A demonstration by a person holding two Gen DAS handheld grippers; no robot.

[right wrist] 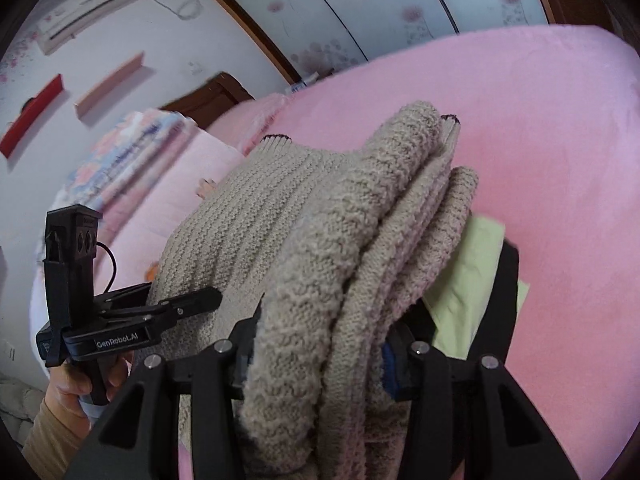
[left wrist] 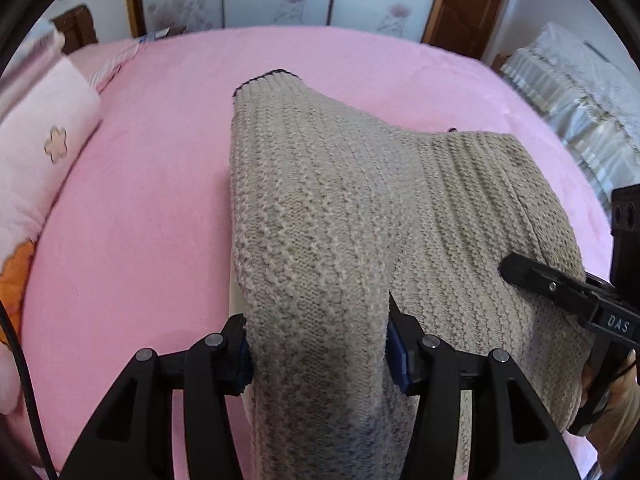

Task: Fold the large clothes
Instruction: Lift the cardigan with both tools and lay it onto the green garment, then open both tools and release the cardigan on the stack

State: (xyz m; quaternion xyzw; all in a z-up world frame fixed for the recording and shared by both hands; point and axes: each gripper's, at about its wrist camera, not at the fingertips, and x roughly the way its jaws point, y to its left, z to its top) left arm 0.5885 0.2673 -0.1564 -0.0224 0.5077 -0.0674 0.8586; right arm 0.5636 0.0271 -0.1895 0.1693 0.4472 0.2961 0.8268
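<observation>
Folded beige knit sweater [left wrist: 320,208], thick, soft and floppy, carried above the pink bed [left wrist: 140,184], left gripper [left wrist: 318,354] and right gripper [right wrist: 320,354] each clenched on a bundled edge; likely sags, so best gripped through all layers near the corners.

Left hand-held gripper [left wrist: 318,354] pointing steeply down, jaws pressing on a thick fold of knit sweater [left wrist: 320,200]. Right hand-held gripper [right wrist: 320,364] tilting down, jaws clamping stacked sweater layers. A hand [right wrist: 80,384] is gripping the left handle.
</observation>
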